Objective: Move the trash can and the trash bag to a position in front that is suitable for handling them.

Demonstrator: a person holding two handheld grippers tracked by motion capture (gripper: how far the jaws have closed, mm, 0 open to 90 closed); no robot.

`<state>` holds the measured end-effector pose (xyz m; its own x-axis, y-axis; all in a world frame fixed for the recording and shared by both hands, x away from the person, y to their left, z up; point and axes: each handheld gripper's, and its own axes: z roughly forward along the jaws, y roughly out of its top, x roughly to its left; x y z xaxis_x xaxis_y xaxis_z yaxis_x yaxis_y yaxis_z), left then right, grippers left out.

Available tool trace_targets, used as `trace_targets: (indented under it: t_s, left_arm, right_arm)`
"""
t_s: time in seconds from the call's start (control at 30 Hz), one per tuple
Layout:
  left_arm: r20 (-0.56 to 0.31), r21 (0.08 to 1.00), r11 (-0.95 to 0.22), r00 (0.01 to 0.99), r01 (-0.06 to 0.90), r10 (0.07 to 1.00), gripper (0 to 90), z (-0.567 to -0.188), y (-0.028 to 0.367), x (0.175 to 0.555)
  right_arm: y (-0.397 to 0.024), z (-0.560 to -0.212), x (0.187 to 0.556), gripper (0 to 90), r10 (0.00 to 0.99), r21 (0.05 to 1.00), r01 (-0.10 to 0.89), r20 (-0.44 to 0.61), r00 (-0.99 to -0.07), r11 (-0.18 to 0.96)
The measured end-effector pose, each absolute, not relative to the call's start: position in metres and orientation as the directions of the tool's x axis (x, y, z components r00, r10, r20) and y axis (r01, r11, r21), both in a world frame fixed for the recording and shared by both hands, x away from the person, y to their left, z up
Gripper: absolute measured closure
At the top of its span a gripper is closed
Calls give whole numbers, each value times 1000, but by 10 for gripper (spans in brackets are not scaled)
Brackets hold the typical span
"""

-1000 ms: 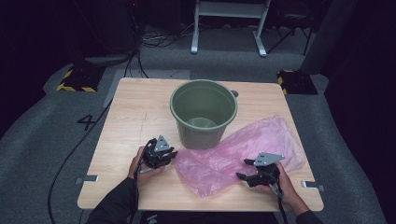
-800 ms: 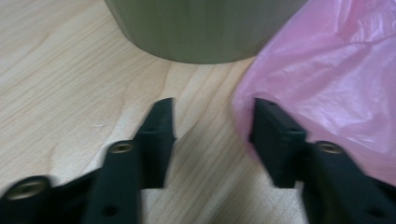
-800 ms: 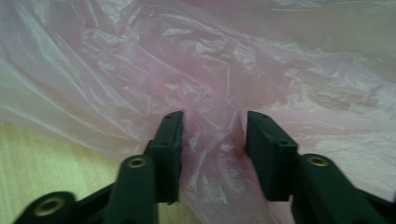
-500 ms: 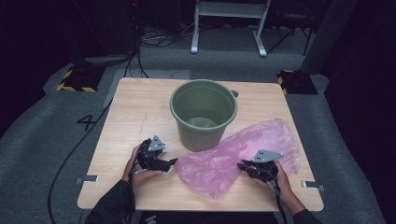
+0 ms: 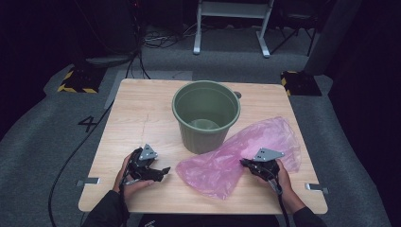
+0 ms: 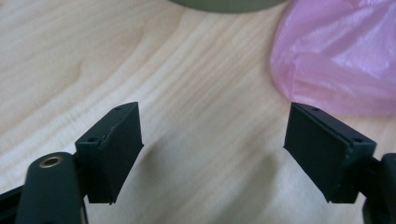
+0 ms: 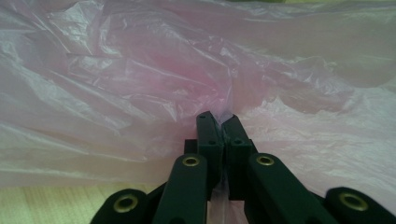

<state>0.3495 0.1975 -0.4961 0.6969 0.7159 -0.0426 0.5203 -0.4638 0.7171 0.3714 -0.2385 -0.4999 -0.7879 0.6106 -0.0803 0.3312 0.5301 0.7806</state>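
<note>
A pink plastic bag (image 5: 236,153) lies crumpled on the wooden table (image 5: 142,118), in front of and to the right of a green bucket (image 5: 206,113). My right gripper (image 5: 245,164) sits on the bag's right part; its jaws have just closed and pinch a fold of the pink film (image 7: 223,122). My left gripper (image 5: 163,172) rests low over bare wood left of the bag, open, with nothing between its pads (image 6: 119,149). The bag's left edge (image 6: 336,60) lies just beyond its right jaw, apart from it.
The bucket stands upright at the table's middle, its base (image 6: 224,4) close ahead of the left gripper. Bare wood spreads on the table's left half. Metal brackets (image 5: 88,181) stick out at the front corners. Cables and a white stand (image 5: 231,23) are on the floor behind.
The left gripper has let go of the bag's left edge, opened wide and drawn back to the left. The right gripper's jaws have closed on the bag; that hand stayed in place.
</note>
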Motion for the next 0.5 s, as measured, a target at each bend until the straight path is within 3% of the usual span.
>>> trace_targets:
  t_s: [0.5]
  left_arm:
    - [-9,713,-493,709,499,705,148,-504,202,328]
  right_arm:
    - [-249,-482,375,894,613,842,259,-103,-783,472]
